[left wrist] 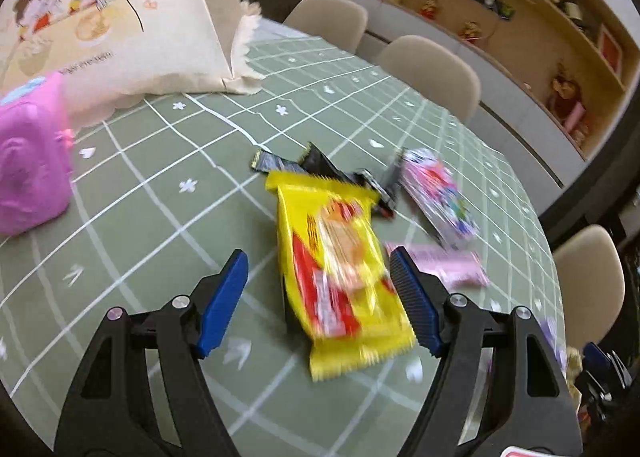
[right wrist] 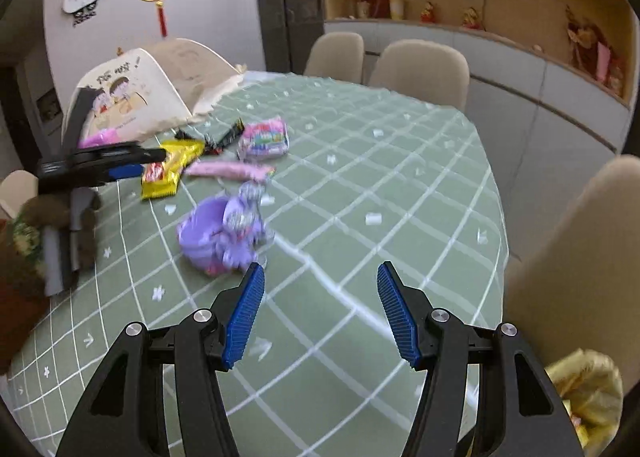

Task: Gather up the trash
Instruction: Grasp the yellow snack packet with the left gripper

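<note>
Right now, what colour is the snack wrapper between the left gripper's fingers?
Yellow with red print: the crinkled plastic snack wrapper, clearest in the left wrist view.

yellow wrapper: glossy yellow snack packet with red and white print, lying flat and lengthwise between the left gripper's spread blue fingers; nearer the right-side finger, contact unclear through blur.
black wrappers: dark crumpled strips, beyond the left fingertips, just past the yellow wrapper's far end and partly under it.
pink-and-white packet: colourful printed pouch, tilted, ahead and right of the left fingers.
pale pink wrapper: flat, just beside the outer side of the left gripper's right-side finger.
purple wrapper: crumpled lilac foil heap, just beyond the right gripper's left-side fingertip, outside its gap.
</note>
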Tool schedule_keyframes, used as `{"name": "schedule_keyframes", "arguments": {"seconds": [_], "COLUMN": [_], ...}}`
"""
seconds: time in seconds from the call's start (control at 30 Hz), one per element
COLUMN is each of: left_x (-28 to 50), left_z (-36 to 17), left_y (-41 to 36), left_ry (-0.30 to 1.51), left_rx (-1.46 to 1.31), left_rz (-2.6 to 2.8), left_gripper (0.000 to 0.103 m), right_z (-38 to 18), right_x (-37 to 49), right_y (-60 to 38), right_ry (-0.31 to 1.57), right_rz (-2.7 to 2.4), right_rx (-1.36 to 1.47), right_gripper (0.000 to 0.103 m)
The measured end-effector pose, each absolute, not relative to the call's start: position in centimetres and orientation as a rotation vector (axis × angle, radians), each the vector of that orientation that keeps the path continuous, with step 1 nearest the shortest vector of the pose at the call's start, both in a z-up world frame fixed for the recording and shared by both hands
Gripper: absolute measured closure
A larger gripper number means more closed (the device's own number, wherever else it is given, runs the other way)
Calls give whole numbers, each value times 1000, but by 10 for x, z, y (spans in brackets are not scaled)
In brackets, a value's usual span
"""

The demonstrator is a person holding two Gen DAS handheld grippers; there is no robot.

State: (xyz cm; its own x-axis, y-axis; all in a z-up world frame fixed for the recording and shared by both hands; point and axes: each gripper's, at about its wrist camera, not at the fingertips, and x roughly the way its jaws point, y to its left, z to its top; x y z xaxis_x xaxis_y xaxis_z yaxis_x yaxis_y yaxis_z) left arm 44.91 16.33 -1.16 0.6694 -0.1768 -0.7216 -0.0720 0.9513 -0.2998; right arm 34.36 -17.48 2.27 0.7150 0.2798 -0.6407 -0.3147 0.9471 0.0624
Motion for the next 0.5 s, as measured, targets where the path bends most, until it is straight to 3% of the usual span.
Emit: {"name": "schedule_keyframes", "arguments": {"seconds": [0.03, 0.1, 0.17, 0.5], "left_x": [456, 461, 458, 378], "left_z": [-14, -16, -18, -17], "left_y": [163, 162, 162, 166], "left_ry": [853, 869, 878, 938], "left_rx": [-333, -338, -335, -287], "left_rz": [-62, -54, -55, -181], "left_gripper": [44, 78, 89, 92], "right_z": [26, 32, 36, 18], "right_x": [351, 370, 396, 528], "right_y": [-174, -169, -162, -82], "right_ry": [685, 671, 665, 794], "right_rz": [344, 376, 413, 676], "right_rx": [-70, -115, -161, -193], "right_gripper": [47, 47, 47, 47]}}
